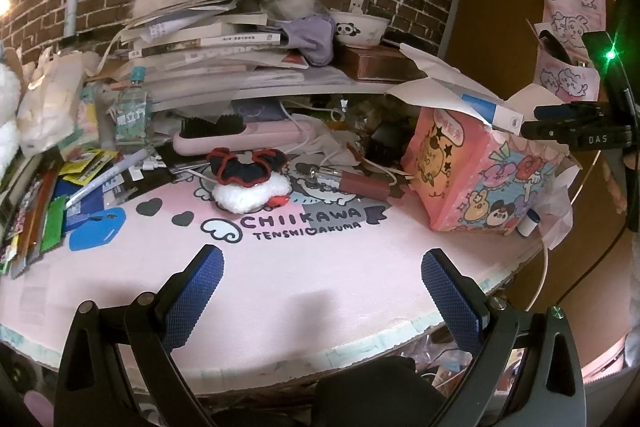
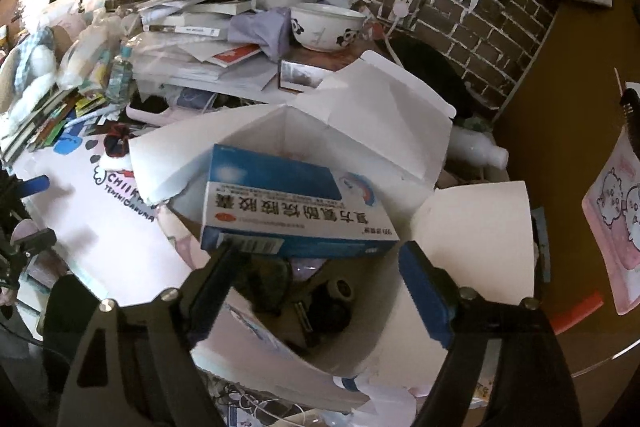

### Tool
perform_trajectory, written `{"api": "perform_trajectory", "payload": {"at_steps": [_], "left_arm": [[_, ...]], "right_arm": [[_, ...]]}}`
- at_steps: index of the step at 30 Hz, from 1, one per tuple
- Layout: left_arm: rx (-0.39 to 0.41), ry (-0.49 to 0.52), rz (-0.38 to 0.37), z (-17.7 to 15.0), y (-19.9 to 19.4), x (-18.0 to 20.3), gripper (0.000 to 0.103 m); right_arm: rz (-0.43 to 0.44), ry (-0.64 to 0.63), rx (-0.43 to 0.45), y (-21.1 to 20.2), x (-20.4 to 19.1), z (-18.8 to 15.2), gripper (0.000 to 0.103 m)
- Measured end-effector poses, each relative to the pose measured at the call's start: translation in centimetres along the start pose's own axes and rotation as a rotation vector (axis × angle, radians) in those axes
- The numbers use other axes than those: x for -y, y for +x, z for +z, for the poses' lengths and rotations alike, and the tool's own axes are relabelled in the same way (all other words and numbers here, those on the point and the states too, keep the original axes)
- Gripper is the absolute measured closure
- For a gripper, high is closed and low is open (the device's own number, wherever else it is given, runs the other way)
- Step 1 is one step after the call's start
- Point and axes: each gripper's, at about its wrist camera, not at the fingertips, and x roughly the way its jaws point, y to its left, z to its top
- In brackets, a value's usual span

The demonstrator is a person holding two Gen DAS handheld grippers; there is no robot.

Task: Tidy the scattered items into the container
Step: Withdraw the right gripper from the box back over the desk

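Right gripper (image 2: 320, 263) over the open pink cartoon box (image 1: 480, 179) at the right of the mat, jaws spread, the blue-and-white medicine carton (image 2: 296, 207) tilted across the white flaps (image 2: 476, 227), apparently let go to slide in among dark items inside. Left gripper (image 1: 316, 291) low at the near edge, jaws apart and empty, likely waiting. Scrunchie (image 1: 244, 167) and brown tube (image 1: 360, 183) loose farther back on the mat.
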Motion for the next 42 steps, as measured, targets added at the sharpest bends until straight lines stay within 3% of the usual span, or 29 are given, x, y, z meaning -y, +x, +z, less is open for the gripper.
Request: {"api": "perform_trajectory", "payload": {"at_steps": [9,14,18,25,33,42], "left_arm": [[0.002,0.000,0.001,0.0,-0.1,-0.1,0.004],[0.007,-0.012,0.006,0.0,-0.4,-0.8,0.004],[0.010,-0.021,0.009,-0.1,-0.5,-1.2,0.004],[0.015,-0.034,0.022,-0.2,-0.9,-2.0,0.004],[0.009,-0.058,0.043,-0.5,-1.2,-3.2,0.004],[0.008,-0.074,0.066,-1.0,-1.7,-4.1,0.004]], "right_arm": [[0.006,0.007,0.012,-0.2,0.0,0.2,0.023],[0.026,0.043,0.091,-2.0,-0.3,0.6,0.023],[0.118,0.056,0.181,-3.7,-1.7,1.0,0.023],[0.286,-0.021,0.270,-5.0,-7.6,1.2,0.023],[0.428,-0.099,0.250,-3.5,-13.8,1.7,0.023],[0.491,-0.132,0.206,-1.2,-17.9,2.0,0.023]]}}
